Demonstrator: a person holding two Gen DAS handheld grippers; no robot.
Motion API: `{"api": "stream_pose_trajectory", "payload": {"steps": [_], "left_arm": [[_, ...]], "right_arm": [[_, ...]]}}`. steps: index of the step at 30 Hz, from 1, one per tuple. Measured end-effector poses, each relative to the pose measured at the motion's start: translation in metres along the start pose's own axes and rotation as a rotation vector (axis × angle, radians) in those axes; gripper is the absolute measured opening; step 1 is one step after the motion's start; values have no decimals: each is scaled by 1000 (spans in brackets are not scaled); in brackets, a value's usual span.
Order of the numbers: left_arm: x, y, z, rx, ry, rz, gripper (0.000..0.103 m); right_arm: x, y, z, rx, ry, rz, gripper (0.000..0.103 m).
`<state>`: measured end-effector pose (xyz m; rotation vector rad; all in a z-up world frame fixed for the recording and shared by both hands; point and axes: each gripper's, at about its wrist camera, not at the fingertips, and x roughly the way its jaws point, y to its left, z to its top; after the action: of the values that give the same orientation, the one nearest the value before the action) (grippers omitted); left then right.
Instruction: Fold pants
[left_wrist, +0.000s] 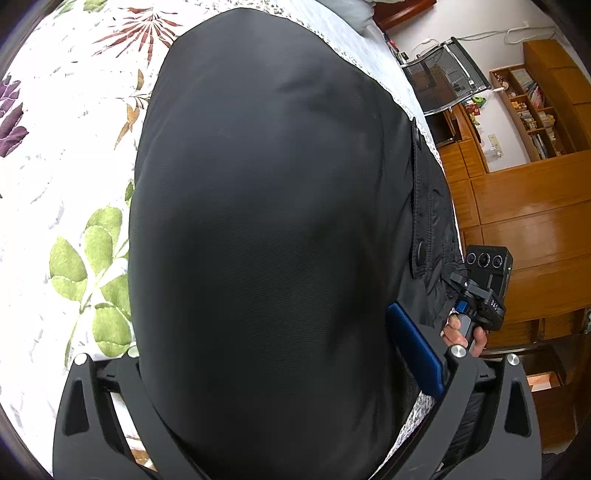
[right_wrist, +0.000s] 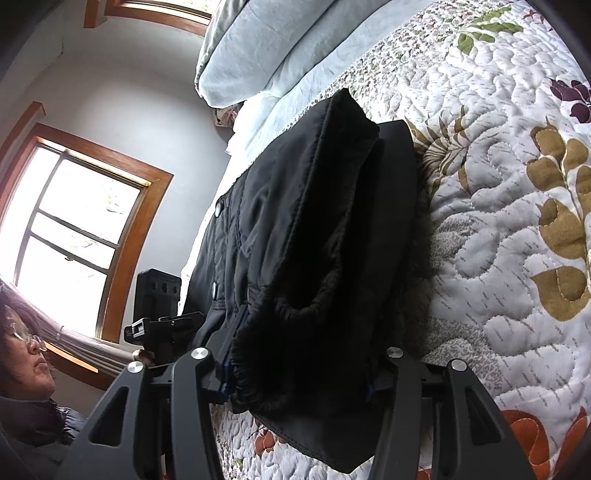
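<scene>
Black pants (left_wrist: 266, 229) lying doubled on the bed (left_wrist: 74, 155), waistband nearest the right tool (right_wrist: 295, 373). Both tools pinching cloth: left tool (left_wrist: 280, 373) on a smooth panel. Best lifted evenly, edges matched, then laid flat without dragging the quilt.

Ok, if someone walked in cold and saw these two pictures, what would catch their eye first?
The black pants fill the middle of both views, draped between the fingers of each gripper. Under them lies a white quilt with leaf prints. At the far left of the right wrist view, a bright window glows behind a person's face.
</scene>
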<state>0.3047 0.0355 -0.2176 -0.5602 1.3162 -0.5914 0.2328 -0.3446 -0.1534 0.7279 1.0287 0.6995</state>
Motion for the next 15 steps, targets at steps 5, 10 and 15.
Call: {"api": "stream_pose_trajectory", "payload": {"steps": [5, 10, 15], "left_arm": [[1, 2, 1, 6, 8, -22, 99], [2, 4, 0, 11, 4, -31, 99], [4, 4, 1, 22, 7, -38, 99]], "right_arm": [[2, 2, 0, 3, 4, -10, 61], [6, 9, -1, 12, 20, -26, 77], [-8, 6, -7, 62, 27, -56, 82]]}}
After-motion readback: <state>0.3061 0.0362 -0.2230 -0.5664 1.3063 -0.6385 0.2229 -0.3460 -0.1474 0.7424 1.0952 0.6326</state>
